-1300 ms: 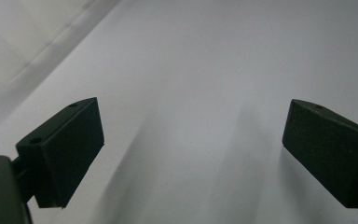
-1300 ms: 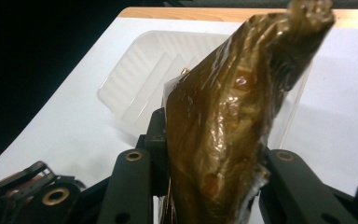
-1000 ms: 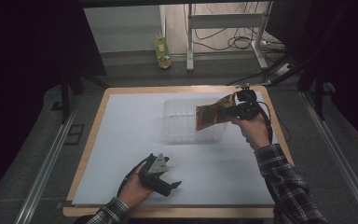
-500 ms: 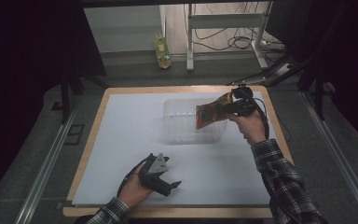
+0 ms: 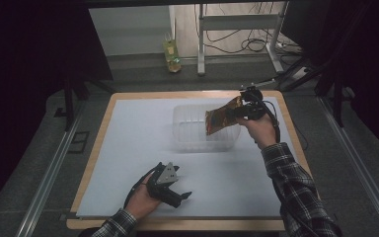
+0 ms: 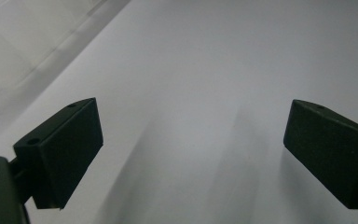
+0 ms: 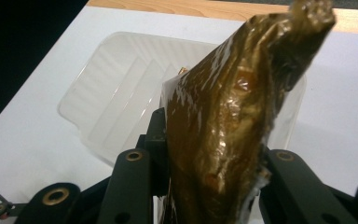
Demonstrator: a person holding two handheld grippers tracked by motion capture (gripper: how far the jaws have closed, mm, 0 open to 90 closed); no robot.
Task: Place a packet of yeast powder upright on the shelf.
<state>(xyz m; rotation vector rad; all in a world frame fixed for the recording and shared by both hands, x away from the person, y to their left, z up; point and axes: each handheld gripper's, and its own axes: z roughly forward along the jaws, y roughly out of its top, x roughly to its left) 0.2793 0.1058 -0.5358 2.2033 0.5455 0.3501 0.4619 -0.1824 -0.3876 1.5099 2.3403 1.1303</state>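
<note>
My right gripper [image 5: 238, 112] is shut on a crinkled gold-brown foil packet [image 5: 221, 117], held in the air over the right end of a clear plastic tray [image 5: 187, 129]. In the right gripper view the foil packet [image 7: 228, 116] rises between the jaws, with the clear tray [image 7: 116, 98] on the white sheet below it. Near the front edge of the table my left gripper [image 5: 183, 196] rests on the white sheet in a hand, pointing right. Its two black pads [image 6: 60, 154] stand wide apart with nothing between them.
A white sheet [image 5: 128, 148] covers a wooden board [image 5: 103, 118] on the table. Beyond the far edge stand a yellow-green bottle [image 5: 171, 53] and a metal frame with cables [image 5: 242, 29]. Dark curtains flank both sides.
The right hand has carried the foil packet slightly to the left, farther over the tray. The left gripper has stayed where it was.
</note>
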